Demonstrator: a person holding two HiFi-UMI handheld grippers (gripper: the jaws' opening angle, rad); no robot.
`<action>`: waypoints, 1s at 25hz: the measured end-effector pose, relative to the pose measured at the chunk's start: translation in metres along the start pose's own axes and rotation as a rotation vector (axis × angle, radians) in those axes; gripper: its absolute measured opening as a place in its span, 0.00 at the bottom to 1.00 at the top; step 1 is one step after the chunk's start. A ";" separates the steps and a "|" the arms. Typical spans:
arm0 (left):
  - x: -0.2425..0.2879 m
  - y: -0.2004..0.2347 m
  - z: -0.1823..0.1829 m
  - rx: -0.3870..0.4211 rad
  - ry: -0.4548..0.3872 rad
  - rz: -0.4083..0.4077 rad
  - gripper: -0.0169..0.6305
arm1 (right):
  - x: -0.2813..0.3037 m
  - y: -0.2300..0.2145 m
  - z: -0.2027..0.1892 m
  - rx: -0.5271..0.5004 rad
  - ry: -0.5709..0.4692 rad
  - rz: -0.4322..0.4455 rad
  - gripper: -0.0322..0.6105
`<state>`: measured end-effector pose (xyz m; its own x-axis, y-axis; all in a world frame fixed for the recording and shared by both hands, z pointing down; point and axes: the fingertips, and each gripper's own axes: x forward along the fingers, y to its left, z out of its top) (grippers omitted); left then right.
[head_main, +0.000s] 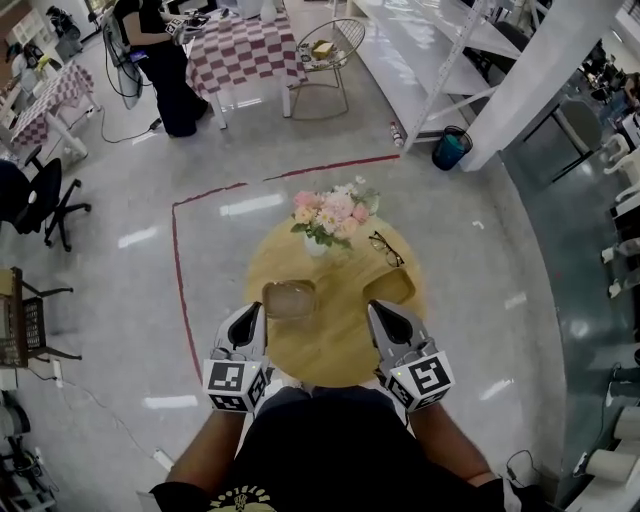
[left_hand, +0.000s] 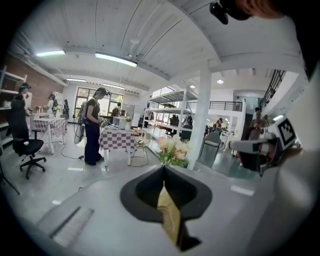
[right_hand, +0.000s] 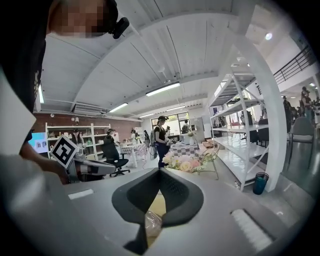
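Polished grey floor spreads all round, with a red tape line (head_main: 178, 290) marking a rough square on it. Inside that square stands a small round wooden table (head_main: 330, 352).

At the table's far side a white vase (head_main: 316, 246) holds a bunch of pink and cream flowers (head_main: 333, 213), and a pair of dark-rimmed glasses (head_main: 386, 248) lies just beside it to the right.

The left gripper (head_main: 257, 307) hangs over the near left part of the table, its tips just beside a clear container (head_main: 290, 298). In the left gripper view its dark fingers (left_hand: 145, 191) are pressed together with nothing between them, and only a sliver of wood shows through the gap below.

The right gripper (head_main: 374, 306) is held level with it on the other side, close to a flat tan object (head_main: 390, 288) that nearly matches the tabletop. Its fingers (right_hand: 177, 196) are also closed on each other and hold nothing. Something pale and translucent shows beneath them – what it is I cannot tell.

Further off a person (head_main: 160, 70) stands by a red-checked table (head_main: 240, 50). A wire chair (head_main: 330, 50), white shelving (head_main: 425, 50) and a teal bin (head_main: 450, 148) stand beyond.
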<state>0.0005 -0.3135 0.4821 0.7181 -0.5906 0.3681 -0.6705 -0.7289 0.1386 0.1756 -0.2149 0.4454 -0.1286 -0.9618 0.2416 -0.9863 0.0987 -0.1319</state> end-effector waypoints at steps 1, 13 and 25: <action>0.001 -0.005 0.004 -0.006 -0.014 0.006 0.03 | -0.002 -0.005 0.000 0.001 -0.002 0.008 0.05; -0.006 -0.011 -0.007 -0.018 0.024 0.139 0.03 | -0.008 -0.038 -0.021 0.042 0.024 0.101 0.05; 0.020 0.041 -0.065 -0.126 0.247 0.074 0.03 | 0.025 -0.007 -0.058 0.127 0.130 0.107 0.05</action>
<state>-0.0248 -0.3320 0.5551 0.6098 -0.5270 0.5919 -0.7481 -0.6293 0.2104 0.1733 -0.2249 0.5078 -0.2520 -0.9059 0.3404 -0.9465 0.1573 -0.2818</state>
